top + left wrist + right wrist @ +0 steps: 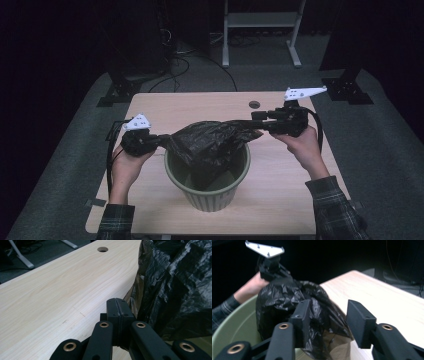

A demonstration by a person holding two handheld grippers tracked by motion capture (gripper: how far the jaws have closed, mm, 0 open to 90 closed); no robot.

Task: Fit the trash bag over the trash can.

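Note:
A pale green ribbed bin (207, 192) stands on the wooden table (295, 200) near its front. A crumpled black plastic bag (210, 142) hangs over the bin's mouth and dips into it, stretched between both grippers. My left gripper (159, 140) holds the bag's left edge. In the left gripper view its jaws (117, 301) are pressed together with the bag (175, 285) bunched against their right side. My right gripper (332, 310) stands open at the bag's right end. A fold of the bag (279, 297) lies between its jaws, against the left one, above the bin's rim (239, 325).
A round cable hole (254, 104) lies in the table's far edge. Beyond the table, on the dark carpet, are a white desk frame (260, 20), black stand feet (117, 92) and loose cables. Both forearms in plaid sleeves come in from the near edge.

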